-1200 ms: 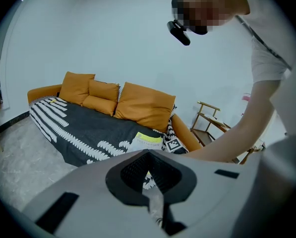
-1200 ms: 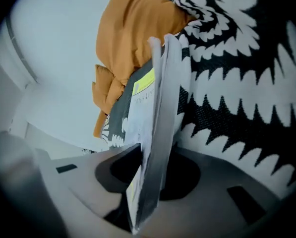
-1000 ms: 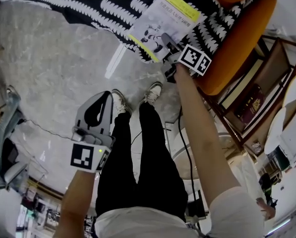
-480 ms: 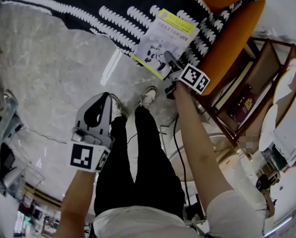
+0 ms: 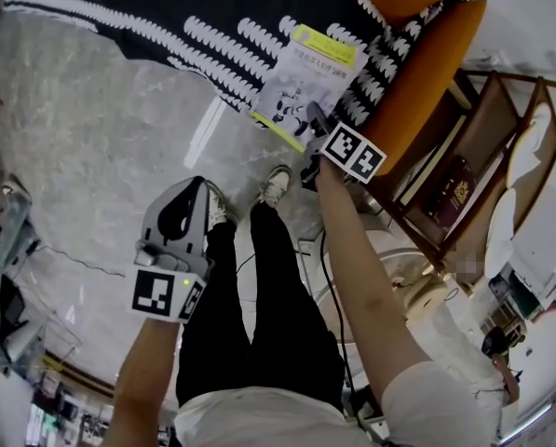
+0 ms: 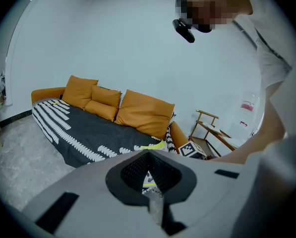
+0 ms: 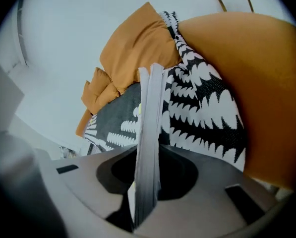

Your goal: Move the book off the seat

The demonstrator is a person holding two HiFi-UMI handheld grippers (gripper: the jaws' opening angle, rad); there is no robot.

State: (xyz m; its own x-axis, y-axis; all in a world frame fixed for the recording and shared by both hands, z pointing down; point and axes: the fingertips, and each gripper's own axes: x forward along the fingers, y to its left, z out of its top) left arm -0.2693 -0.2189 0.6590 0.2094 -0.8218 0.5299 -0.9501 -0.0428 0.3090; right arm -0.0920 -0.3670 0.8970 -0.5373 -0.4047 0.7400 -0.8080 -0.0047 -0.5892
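The book (image 5: pixel 307 80), white with a yellow band, hangs tilted over the front edge of the sofa's black-and-white throw (image 5: pixel 166 7) and the floor. My right gripper (image 5: pixel 312 119) is shut on its lower corner. In the right gripper view the book (image 7: pixel 150 113) stands edge-on between the jaws of that gripper (image 7: pixel 148 155), and the pads press both covers. My left gripper (image 5: pixel 195 183) is low at the left over the marble floor, shut with nothing in it. In its own view the left gripper (image 6: pixel 148 155) points toward the sofa.
The orange sofa arm (image 5: pixel 425 82) lies just right of the book. A wooden side rack (image 5: pixel 464 180) with books stands further right. Orange cushions (image 6: pixel 143 113) line the sofa back. The person's legs and shoes (image 5: pixel 276 182) are below the book, and a cable crosses the floor.
My right gripper has lifted the book and drawn it a little away from the sofa arm, toward the person. The left gripper has stayed where it was.
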